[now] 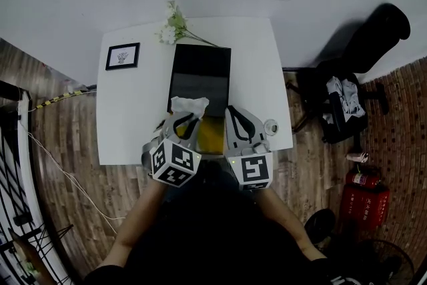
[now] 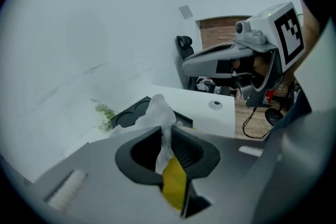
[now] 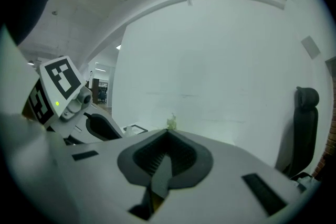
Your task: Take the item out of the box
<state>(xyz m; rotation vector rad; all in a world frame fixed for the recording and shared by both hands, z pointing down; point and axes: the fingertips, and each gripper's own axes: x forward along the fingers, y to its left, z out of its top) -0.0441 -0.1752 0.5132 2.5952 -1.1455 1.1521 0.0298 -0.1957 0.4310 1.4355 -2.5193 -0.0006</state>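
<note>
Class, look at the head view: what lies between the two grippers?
A yellow object lies between the left gripper and the right gripper, as the head view shows.

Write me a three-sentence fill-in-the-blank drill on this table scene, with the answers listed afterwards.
1. The left claw is shut on a crumpled tissue whose colour is ___.
2. Just below that tissue sits a box whose colour is ___.
3. In the head view, the framed picture lies on the ___ side of the table.

Missing words: white; yellow; left.
</note>
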